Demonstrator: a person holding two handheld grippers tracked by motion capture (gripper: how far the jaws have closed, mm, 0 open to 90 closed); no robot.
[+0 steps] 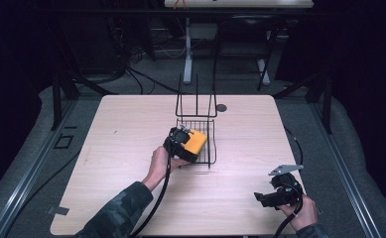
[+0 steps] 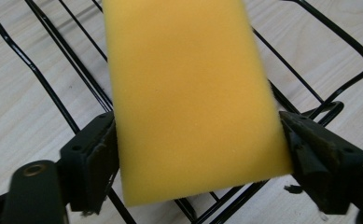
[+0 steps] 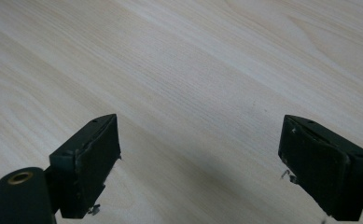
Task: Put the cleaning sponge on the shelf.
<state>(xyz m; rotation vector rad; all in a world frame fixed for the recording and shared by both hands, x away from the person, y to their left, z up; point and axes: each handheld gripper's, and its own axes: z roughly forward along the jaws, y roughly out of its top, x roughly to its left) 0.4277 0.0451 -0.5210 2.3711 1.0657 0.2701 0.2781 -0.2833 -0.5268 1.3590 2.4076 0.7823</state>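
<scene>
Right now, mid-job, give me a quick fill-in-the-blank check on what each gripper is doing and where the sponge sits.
1. The left gripper has its jaws closed on a yellow ____.
2. The sponge is held over the black wire ____.
3. The right gripper has its jaws ____ with nothing between them.
4. Under the right gripper lies the bare wooden ____.

Missing words: sponge; rack; open; table
</scene>
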